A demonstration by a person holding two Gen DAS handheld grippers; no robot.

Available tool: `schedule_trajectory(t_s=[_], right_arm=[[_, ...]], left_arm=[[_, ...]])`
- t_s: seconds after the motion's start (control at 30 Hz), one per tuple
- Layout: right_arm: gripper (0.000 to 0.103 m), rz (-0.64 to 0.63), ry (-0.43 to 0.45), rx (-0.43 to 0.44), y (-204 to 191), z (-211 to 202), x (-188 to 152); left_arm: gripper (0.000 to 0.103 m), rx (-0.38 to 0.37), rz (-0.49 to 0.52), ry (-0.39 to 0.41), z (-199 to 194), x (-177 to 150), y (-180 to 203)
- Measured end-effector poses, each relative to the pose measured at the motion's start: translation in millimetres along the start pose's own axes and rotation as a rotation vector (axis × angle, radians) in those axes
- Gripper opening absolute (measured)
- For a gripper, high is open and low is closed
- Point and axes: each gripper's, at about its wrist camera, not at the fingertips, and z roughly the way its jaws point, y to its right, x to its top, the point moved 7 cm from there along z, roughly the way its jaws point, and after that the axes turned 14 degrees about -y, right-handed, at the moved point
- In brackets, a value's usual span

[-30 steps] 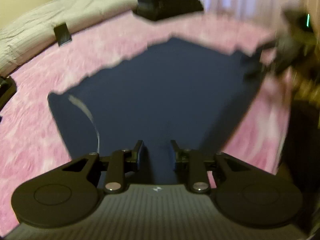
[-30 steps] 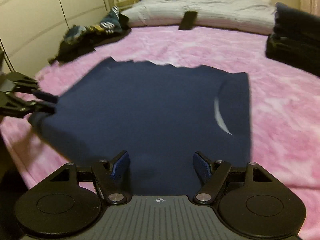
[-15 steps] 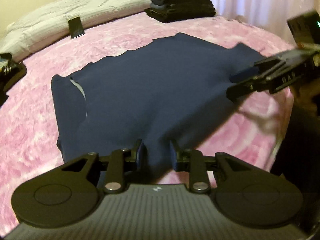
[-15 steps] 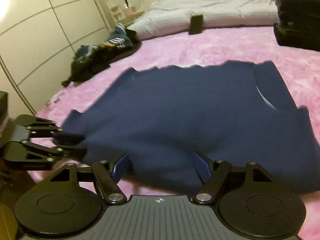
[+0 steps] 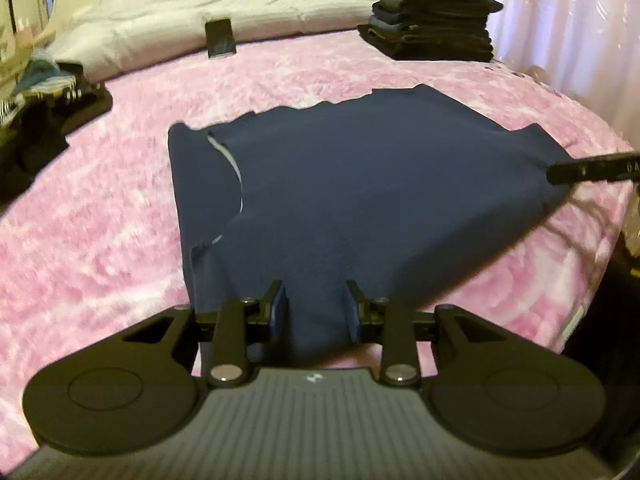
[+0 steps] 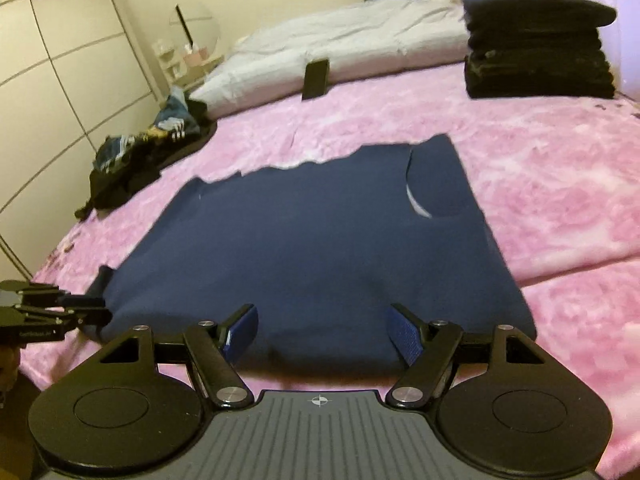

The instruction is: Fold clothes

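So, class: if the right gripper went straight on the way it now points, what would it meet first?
The right gripper is open over the near edge of the navy shirt, so it would probably meet that cloth first; depth is unclear.

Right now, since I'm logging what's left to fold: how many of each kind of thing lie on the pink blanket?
Navy shirt, spread out: 1
Stack of folded dark clothes: 1
Heap of unfolded clothes: 1
Black phone: 1
Total: 4

A pink blanket [image 6: 540, 168] is spread over the bed. A phone [image 6: 316, 79] is propped against the white duvet [image 6: 360, 40].
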Motion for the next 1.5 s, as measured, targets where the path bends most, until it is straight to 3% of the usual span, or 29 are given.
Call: schedule_trajectory(t_s=[0.13, 0.33, 0.53, 0.63, 0.8, 1.03, 1.23, 1.4, 1.5], right_arm=[[0.074, 0.032, -0.028, -0.012, 12.3, 5.9, -6.0], [0.074, 0.092, -0.006, 0.000, 23.9, -4.8, -6.0], [0.074, 0.187, 0.016, -0.039, 49.5, -12.4, -7.7], [0.074, 0.196, 0.025, -0.105, 62.4, -17.8, -9.0], [0.074, 0.268, 0.034, -0.120, 78.9, -29.7, -14.6], [0.074, 0.314, 0.039, -0.068, 77.5, -40.2, -20.6], [0.074, 0.348, 0.025, -0.042, 74.8, -30.4, -23.4], [0.074, 0.372, 0.036, -0.016, 72.4, -25.4, -20.0], [0.074, 0.402, 0.064, -0.008, 73.3, -21.4, -15.2]], left_arm=[[0.028, 0.039, 0.045, -0.021, 8.8, -8.3, 4.8], [0.028, 0.021, 0.013, -0.021, 8.2, -10.3, 1.6], [0.030, 0.015, 0.006, -0.020, 8.0, -11.4, 0.5], [0.032, 0.017, 0.007, -0.022, 8.0, -10.4, -0.7], [0.029, 0.030, 0.029, -0.019, -0.2, -4.9, 3.9], [0.029, -0.011, 0.094, 0.051, -18.6, 13.0, 32.5], [0.029, -0.037, 0.121, -0.022, 12.4, 9.7, 47.3], [0.030, -0.050, 0.118, 0.012, 3.0, 15.1, 53.0], [0.030, -0.101, 0.130, 0.044, -2.7, 25.8, 64.8]])
